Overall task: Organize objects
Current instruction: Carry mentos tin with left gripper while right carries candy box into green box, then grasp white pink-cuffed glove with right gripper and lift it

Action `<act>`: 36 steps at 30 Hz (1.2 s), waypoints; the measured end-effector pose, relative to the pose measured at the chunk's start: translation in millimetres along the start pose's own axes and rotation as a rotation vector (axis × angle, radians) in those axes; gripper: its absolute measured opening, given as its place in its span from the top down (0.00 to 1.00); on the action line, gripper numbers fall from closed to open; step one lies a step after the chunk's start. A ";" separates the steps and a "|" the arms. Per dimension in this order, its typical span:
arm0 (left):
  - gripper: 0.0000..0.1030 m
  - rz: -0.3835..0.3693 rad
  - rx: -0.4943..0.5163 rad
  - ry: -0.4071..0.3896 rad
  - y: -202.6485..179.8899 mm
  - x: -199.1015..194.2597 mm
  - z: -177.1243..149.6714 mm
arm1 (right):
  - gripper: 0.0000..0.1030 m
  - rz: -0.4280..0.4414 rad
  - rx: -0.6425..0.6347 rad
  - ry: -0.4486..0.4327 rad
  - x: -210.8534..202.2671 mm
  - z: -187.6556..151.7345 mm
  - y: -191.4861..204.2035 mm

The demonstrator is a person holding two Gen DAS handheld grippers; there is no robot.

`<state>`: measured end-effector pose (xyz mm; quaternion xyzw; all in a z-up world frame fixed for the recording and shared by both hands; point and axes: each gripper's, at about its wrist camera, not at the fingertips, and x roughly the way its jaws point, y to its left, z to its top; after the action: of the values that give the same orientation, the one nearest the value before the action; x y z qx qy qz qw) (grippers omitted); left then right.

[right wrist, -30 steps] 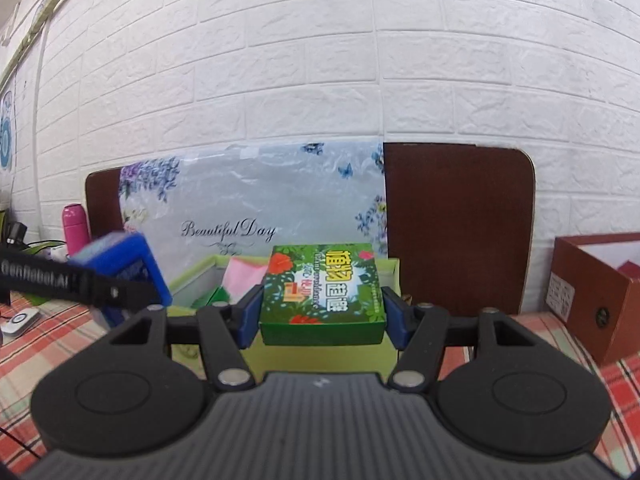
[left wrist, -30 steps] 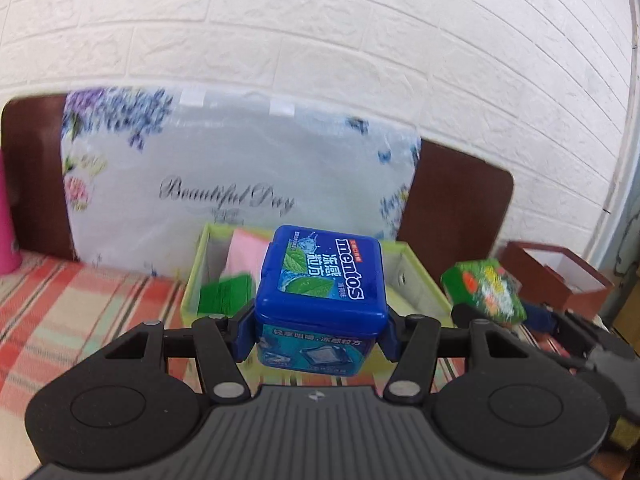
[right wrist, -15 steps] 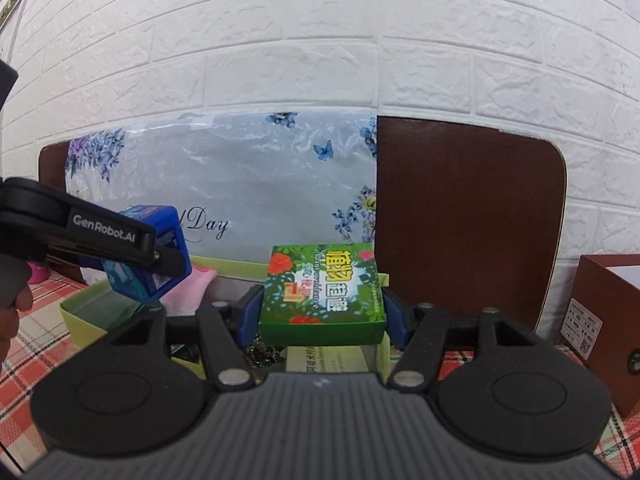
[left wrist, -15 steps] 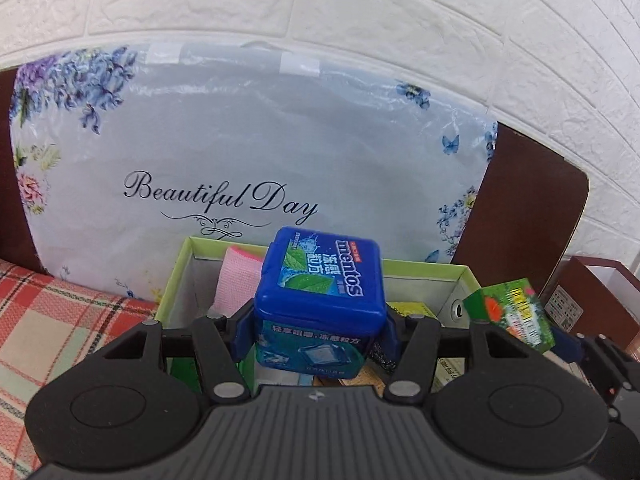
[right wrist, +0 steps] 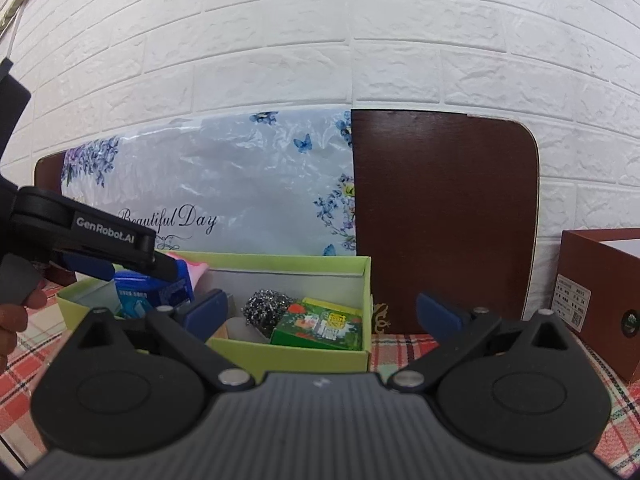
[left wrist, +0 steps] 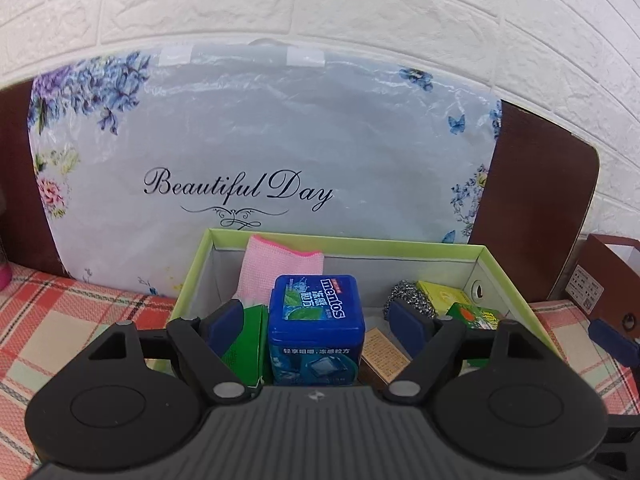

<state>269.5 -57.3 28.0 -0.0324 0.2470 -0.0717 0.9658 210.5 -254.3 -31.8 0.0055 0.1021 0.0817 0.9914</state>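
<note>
Now both of your claws stand wide, and each has just been opening — neither presses on anything. Your left claw (left wrist: 320, 322) hangs over the light green box (left wrist: 400, 246), its blue pads (left wrist: 226, 322) clear on either side of the blue Mentos tub (left wrist: 316, 328), which sits upright inside the box between them. Just left of the tub is a green carton (left wrist: 246, 344); behind it, a pink cloth (left wrist: 280, 268) leans against the back wall of the box. To the tub's right lie a steel scourer (left wrist: 408, 296) and a yellow-green packet (left wrist: 440, 292).

Your right claw (right wrist: 322, 314) is spread at the right end of the same box — one pad inside it, the other out past its right wall. Between them, untouched, the green floral box (right wrist: 320, 328) lies tilted in the box's right corner, beside the scourer. Your left claw shows in this view too, reaching in from the left above the Mentos tub.

The green box rests on a checked cloth surface (left wrist: 80, 320). Behind it a floral "Beautiful Day" bag (left wrist: 260, 140) leans on a dark brown board (right wrist: 444, 216) against the white brick wall. A brown carton (right wrist: 600, 304) stands well off to the right.
</note>
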 end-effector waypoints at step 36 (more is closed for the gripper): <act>0.19 -0.028 -0.105 -0.010 17.0 -147.5 -131.4 | 0.00 0.049 0.047 0.207 -109.9 -63.8 39.2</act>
<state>80.3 -21.3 -19.1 -0.0868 0.2454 -0.0719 0.9629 85.1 -233.9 -71.0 0.0226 0.2058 0.1035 0.9728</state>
